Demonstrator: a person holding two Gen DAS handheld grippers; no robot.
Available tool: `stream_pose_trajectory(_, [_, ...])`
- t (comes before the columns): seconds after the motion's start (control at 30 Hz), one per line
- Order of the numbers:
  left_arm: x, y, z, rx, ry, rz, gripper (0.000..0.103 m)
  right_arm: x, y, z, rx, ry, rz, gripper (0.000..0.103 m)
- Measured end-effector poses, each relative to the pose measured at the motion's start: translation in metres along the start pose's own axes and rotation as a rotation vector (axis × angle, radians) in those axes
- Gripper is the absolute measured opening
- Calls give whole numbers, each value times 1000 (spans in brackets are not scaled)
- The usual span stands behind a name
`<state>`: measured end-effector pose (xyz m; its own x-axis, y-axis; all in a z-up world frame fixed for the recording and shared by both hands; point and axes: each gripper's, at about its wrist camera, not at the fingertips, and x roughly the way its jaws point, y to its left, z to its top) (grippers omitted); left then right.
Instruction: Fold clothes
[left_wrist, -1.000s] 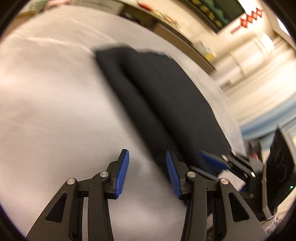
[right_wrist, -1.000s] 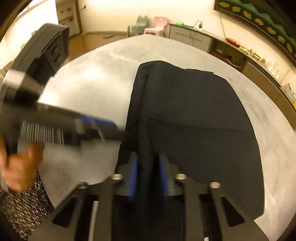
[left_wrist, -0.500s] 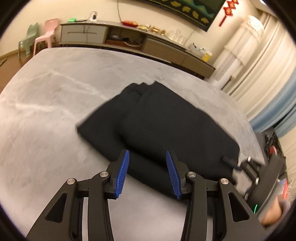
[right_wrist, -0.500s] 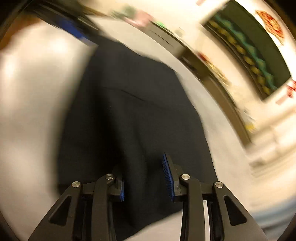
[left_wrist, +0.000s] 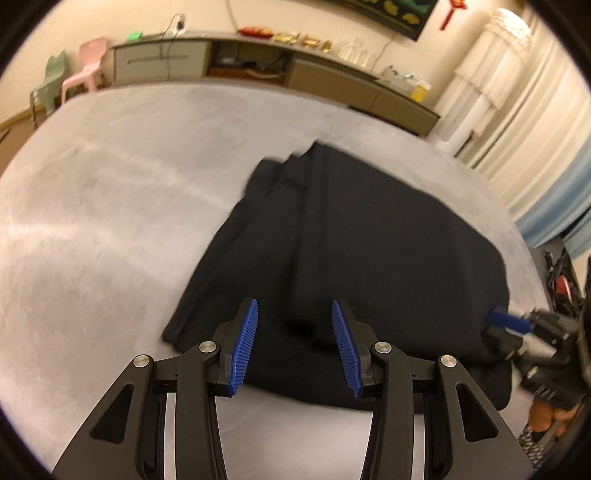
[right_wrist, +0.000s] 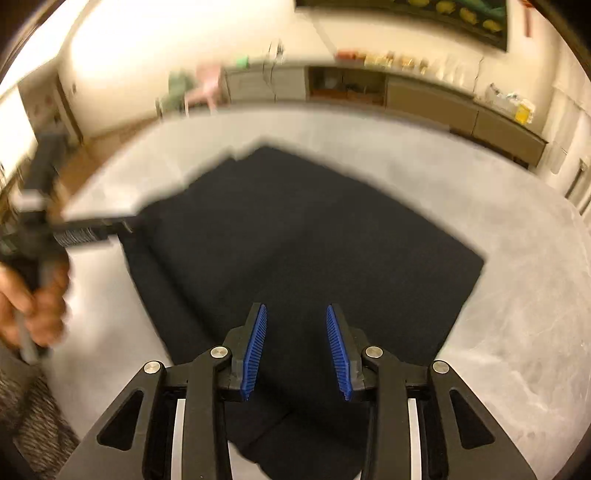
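Observation:
A black garment (left_wrist: 362, 251) lies folded flat on the grey cloth-covered surface (left_wrist: 110, 206), with stacked edges at its far left corner. My left gripper (left_wrist: 294, 306) hovers open over the garment's near edge, with nothing between its blue pads. In the right wrist view the same garment (right_wrist: 295, 229) fills the middle. My right gripper (right_wrist: 295, 308) hangs over its near part; the jaws are opening and pinch no cloth. The right gripper (left_wrist: 517, 326) also shows at the garment's right end. The left gripper (right_wrist: 110, 227) is blurred at the garment's left side.
A long low cabinet (left_wrist: 258, 62) runs along the far wall, with pink and green small chairs (left_wrist: 79, 74) at its left. Pale curtains (left_wrist: 517, 110) hang at the right. A person's hand (right_wrist: 33, 295) grips the left gripper's handle. Bare grey surface surrounds the garment.
The right gripper, shut on the garment's edge a second ago, has let go and spread its jaws while swinging right. The left gripper has moved from beside the garment to over its near edge.

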<state>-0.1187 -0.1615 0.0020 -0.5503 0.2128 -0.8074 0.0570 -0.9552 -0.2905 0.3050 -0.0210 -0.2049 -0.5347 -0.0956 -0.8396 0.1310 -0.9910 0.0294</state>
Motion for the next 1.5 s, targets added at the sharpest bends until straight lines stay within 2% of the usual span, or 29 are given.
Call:
stream_pose_trajectory(0.07, [2,8,-2,-19,14,-2,45,11,9,-1,-38,4,-27,36])
stream_pose_trajectory(0.17, [4,10,-2,-21,22,5,45,0,10,-15,-36,-9,-34,39])
stream_pose_trajectory(0.2, [4,9,-2,-21,25,6,45,3,12,-6,-44,-12,-35,50])
stream_pose_trajectory(0.27, [5,9,-3,-20,28,10,46,9,14,14,-66,-22,-39,61])
stream_pose_trajectory(0.33, [4,9,-4,-20,28,10,46,5,17,22,-110,-23,-51,61])
stream_pose_trajectory(0.4, [2,9,-5,-22,25,6,46,21,16,46,-121,-6,-63,60])
stream_pose_trajectory(0.43, [1,9,-5,-23,24,4,46,28,15,58,-126,3,-69,57])
stream_pose_trajectory(0.5, [-1,9,-6,-24,21,1,46,40,14,77,-135,17,-83,23])
stream_pose_trajectory(0.53, [-2,9,-7,-27,18,-2,46,39,16,76,-135,16,-94,20])
stream_pose_trajectory(0.57, [-3,9,-7,-30,14,-5,46,37,19,78,-138,14,-104,11])
stream_pose_trajectory(0.6, [-5,9,-7,-32,11,-8,46,35,25,83,-145,7,-113,7])
stream_pose_trajectory(0.73, [-16,11,-4,-58,-52,-25,46,-2,58,83,-161,-35,-111,5])
stream_pose_trajectory(0.8, [-23,10,-2,-64,-94,-50,47,-4,71,92,-175,-35,-83,5])
stream_pose_trajectory(0.87, [-22,6,-1,-44,-95,-58,48,13,81,109,-202,-16,-73,5])
stream_pose_trajectory(0.97, [-1,0,-7,0,-30,-10,48,44,83,124,-222,15,-91,14])
stream_pose_trajectory(1.0, [5,-1,-9,9,-17,9,48,53,79,127,-216,-3,-102,21])
stream_pose_trajectory(1.13, [13,-15,-13,72,-13,77,49,39,71,105,-217,6,-121,25])
stream_pose_trajectory(1.23, [14,-25,-19,93,1,89,49,36,54,101,-208,19,-147,29])
stream_pose_trajectory(1.37, [11,-32,-27,95,15,98,50,-13,49,83,-146,-17,-128,36])
stream_pose_trajectory(1.43, [10,-32,-29,78,18,96,50,-16,55,73,-195,-9,-133,43])
stream_pose_trajectory(1.5, [10,-33,-31,57,27,67,50,-7,57,67,-257,19,-196,43])
